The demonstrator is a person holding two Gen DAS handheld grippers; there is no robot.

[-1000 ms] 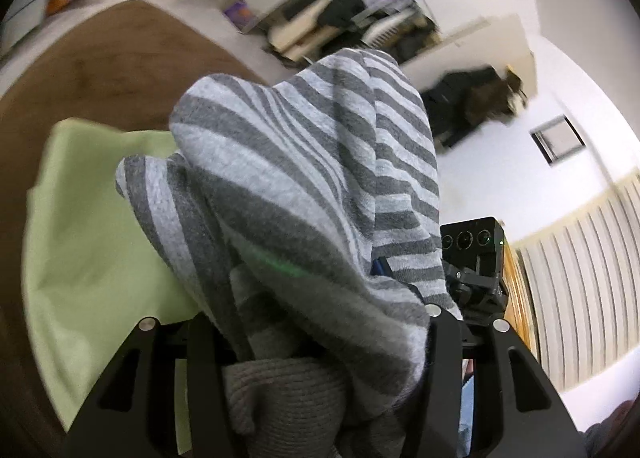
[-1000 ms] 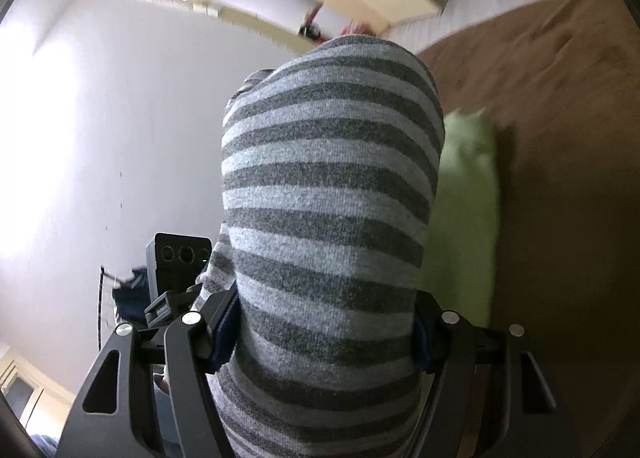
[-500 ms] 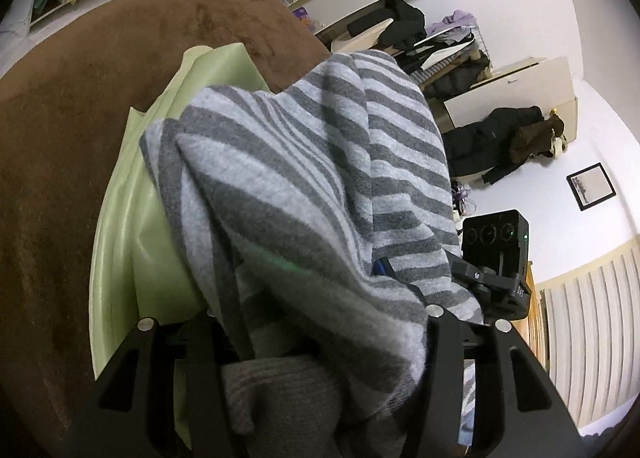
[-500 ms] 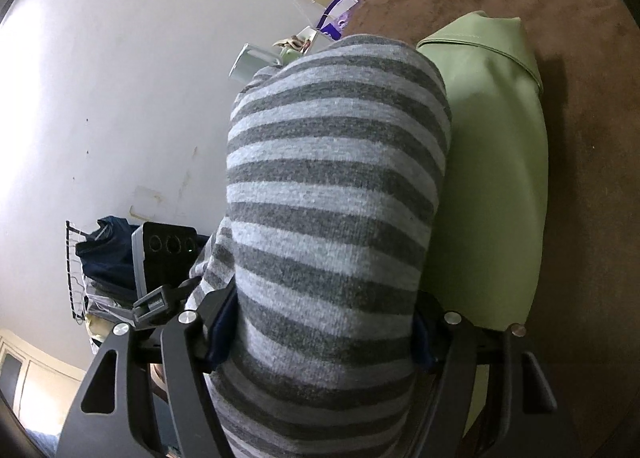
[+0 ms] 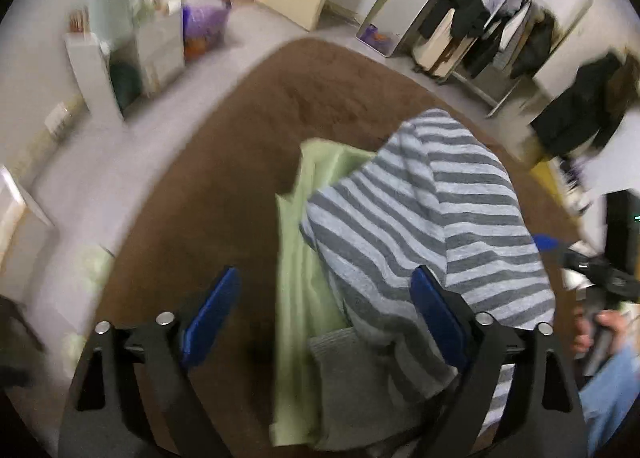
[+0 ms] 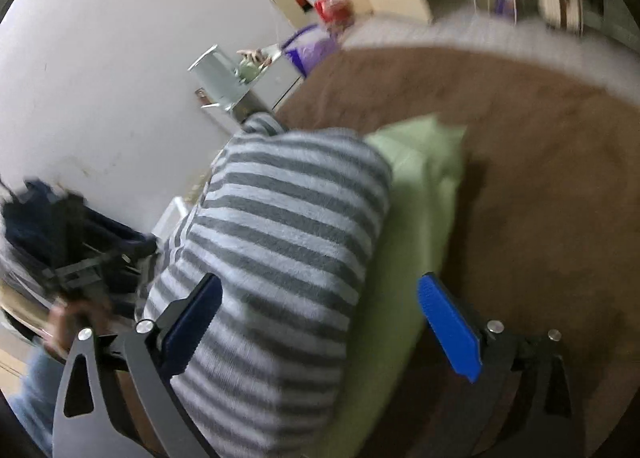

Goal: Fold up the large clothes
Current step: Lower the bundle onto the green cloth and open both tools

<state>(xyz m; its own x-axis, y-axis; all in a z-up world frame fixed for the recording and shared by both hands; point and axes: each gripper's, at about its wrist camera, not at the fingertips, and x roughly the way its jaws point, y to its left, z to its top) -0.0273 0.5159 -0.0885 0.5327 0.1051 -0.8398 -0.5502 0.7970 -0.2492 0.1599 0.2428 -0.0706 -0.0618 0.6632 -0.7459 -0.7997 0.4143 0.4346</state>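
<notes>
A folded grey-striped garment (image 5: 420, 218) lies on top of a light green garment (image 5: 304, 266) on a round brown surface (image 5: 240, 178). My left gripper (image 5: 324, 314) hangs over their near edge with its jaws opening wide. The left blue pad stands free, and the striped cloth lies loose against the right pad (image 5: 436, 318). In the right wrist view the striped garment (image 6: 280, 226) and the green garment (image 6: 420, 186) lie between the jaws of my right gripper (image 6: 320, 326). Those jaws are opening too, and neither pad presses on the cloth.
Grey floor surrounds the brown surface (image 6: 540, 162). White shelves (image 5: 120, 58) and a purple bag (image 5: 204, 22) stand at the far left. A rack of dark coats (image 5: 500, 30) stands at the far right. A hand (image 5: 600, 330) holds the right gripper, at the right edge.
Both grippers have let go of the striped garment and their jaws have spread wide. Both have tipped downward and pulled back. The garment now rests on the green one.
</notes>
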